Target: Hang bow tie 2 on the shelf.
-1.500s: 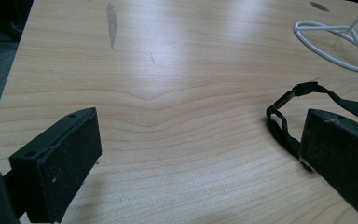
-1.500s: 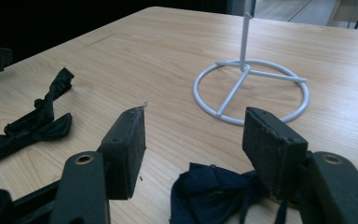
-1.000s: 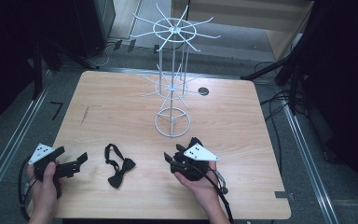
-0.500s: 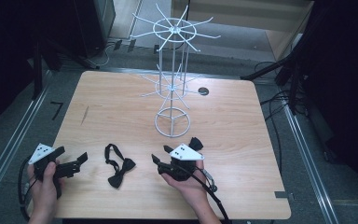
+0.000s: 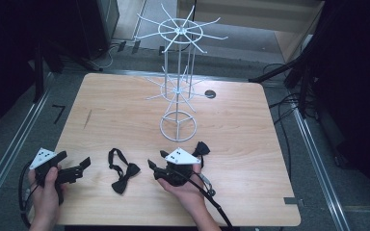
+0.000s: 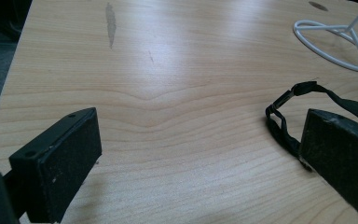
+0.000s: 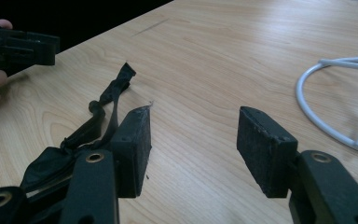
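From above, a black bow tie point(image 5: 123, 170) lies on the counter point(image 5: 250, 125) between two hand-held grippers. Left gripper point(image 6: 200, 154): fingers open, strap beside one. Right gripper point(image 7: 193, 151): open, empty; best centre the knot before closing.

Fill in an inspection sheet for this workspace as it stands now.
Surface: light wooden table, one dark streak.
Job's things: black fabric bow tie flat between the grippers; second black bow tie beside the right gripper.
Clutter: white wire display rack, nothing hanging on it.
Grippers: left gripper open, nothing between jaws; right gripper open, nothing between jaws, pointing toward the first tie.
Cables: black cable trailing from right gripper.
Surroundings: dark floor, metal rails.
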Demonstrator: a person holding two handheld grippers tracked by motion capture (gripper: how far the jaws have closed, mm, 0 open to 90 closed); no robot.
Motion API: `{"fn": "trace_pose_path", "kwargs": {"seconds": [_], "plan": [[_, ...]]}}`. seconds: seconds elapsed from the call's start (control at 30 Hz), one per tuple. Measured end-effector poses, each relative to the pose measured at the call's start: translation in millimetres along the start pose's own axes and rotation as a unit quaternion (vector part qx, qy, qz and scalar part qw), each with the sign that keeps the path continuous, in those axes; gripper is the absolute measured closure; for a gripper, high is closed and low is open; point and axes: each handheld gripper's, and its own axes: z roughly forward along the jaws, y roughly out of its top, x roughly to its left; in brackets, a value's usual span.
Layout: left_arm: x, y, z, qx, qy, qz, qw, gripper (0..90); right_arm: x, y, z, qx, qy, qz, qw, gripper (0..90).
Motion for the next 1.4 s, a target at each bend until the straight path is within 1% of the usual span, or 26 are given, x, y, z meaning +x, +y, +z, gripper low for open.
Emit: {"fn": "trace_pose_path", "kwargs": {"seconds": [0.17, 0.2, 0.4, 0.73, 1.13, 1.4], "plan": [[-0.1, 0.0, 0.0, 0.000, 0.000, 0.000, 1.0000, 0.0, 5.7, -0.1, 8.3, 0.008, 0.004, -0.005, 1.0000, 46.2], [-0.1, 0.0, -0.1, 0.000, 0.000, 0.001, 1.0000, 0.0, 6.9, -0.1, 9.5, 0.009, 0.004, -0.003, 0.9999, 46.2], [0.0, 0.1, 0.1, 0.003, -0.001, 0.002, 1.0000, 0.0, 13.2, 1.4, 17.3, 0.014, 0.010, -0.006, 0.9998, 46.3], [-0.4, -0.1, -0.1, 0.001, 0.000, 0.005, 1.0000, 0.0, 24.2, -0.2, 30.2, 0.021, 0.021, -0.005, 0.9996, 46.5], [-0.2, 0.0, 0.3, 0.002, 0.002, 0.001, 1.0000, 0.0, 37.8, 4.6, 43.6, 0.029, 0.034, -0.009, 0.9990, 46.3], [0.4, 0.2, 0.3, 0.004, 0.000, 0.000, 1.0000, 0.0, 42.7, 7.7, 51.2, 0.039, 0.036, -0.005, 0.9986, 46.1]]}}
